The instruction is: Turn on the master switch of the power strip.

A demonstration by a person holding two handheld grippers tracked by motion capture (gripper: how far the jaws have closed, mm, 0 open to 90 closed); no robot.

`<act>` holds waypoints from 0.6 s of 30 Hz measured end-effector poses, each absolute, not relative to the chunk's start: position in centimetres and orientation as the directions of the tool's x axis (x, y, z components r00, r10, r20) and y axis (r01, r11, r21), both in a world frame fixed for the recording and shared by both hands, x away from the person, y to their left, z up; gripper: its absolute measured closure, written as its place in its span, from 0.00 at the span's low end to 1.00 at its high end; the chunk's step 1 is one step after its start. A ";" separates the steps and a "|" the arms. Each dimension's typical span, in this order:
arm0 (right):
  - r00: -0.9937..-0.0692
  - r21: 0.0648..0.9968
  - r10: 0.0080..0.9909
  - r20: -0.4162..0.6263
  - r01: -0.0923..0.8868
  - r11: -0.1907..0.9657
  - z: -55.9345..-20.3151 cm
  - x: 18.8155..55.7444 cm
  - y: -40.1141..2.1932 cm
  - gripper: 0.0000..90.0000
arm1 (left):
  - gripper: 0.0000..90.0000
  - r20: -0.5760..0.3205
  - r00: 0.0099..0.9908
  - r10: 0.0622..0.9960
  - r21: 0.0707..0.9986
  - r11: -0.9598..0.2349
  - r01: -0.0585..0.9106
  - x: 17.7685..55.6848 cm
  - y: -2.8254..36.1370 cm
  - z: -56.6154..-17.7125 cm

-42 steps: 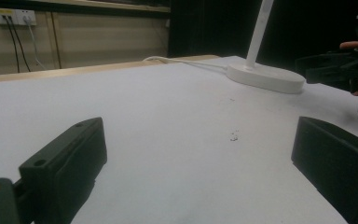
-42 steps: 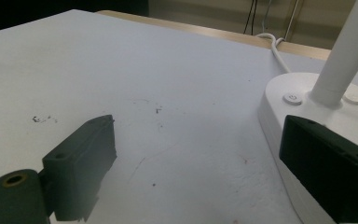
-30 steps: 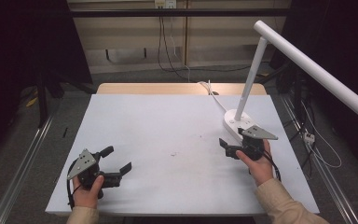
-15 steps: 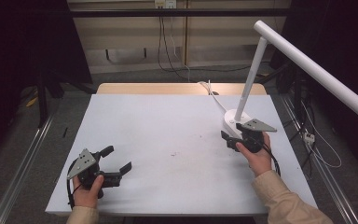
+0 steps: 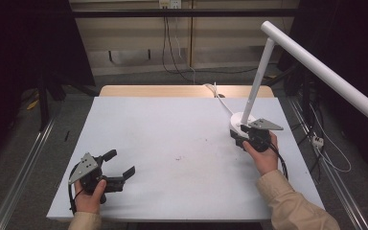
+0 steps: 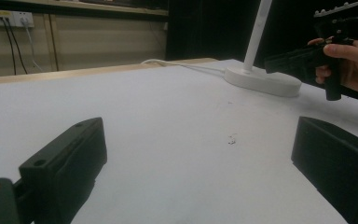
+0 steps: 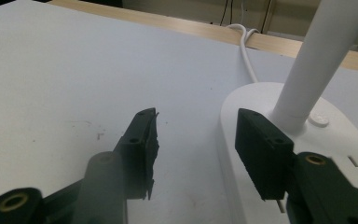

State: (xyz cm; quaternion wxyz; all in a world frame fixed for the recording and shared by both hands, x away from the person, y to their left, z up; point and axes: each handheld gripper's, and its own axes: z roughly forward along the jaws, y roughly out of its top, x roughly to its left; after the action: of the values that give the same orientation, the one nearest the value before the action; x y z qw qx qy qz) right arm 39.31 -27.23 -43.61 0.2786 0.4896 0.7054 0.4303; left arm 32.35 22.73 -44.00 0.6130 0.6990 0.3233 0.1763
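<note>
At three o'clock on the table [image 5: 172,134] stands the lamp [image 5: 242,120] — the right gripper [image 7: 196,135], fingers half-open and just closing, straddles its base edge; left gripper [image 5: 120,165] wide, empty.

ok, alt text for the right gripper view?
The right hand-held gripper hangs at the edge of the white lamp base, one jaw over the base, the other over the bare white table. The lamp's stem rises behind.
</note>
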 end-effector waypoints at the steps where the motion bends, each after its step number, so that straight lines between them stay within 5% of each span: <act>1: -0.366 0.880 0.930 0.028 0.451 0.151 -43.6 39.4 -27.3 0.58 | 0.03 -0.148 0.729 0.668 0.971 -0.042 0.236 32.4 22.8 -44.0; 18: -0.375 0.864 0.926 0.045 0.481 0.152 -43.7 40.5 -27.1 0.74 | 0.04 -0.149 0.730 0.667 0.970 -0.043 0.238 32.4 22.8 -44.0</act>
State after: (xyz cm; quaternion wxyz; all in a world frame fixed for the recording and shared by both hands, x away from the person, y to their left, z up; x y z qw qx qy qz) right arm 40.49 -27.13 -43.68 0.2623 0.4936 0.7123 0.4244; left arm 32.39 22.82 -44.02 0.6116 0.7006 0.3228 0.1755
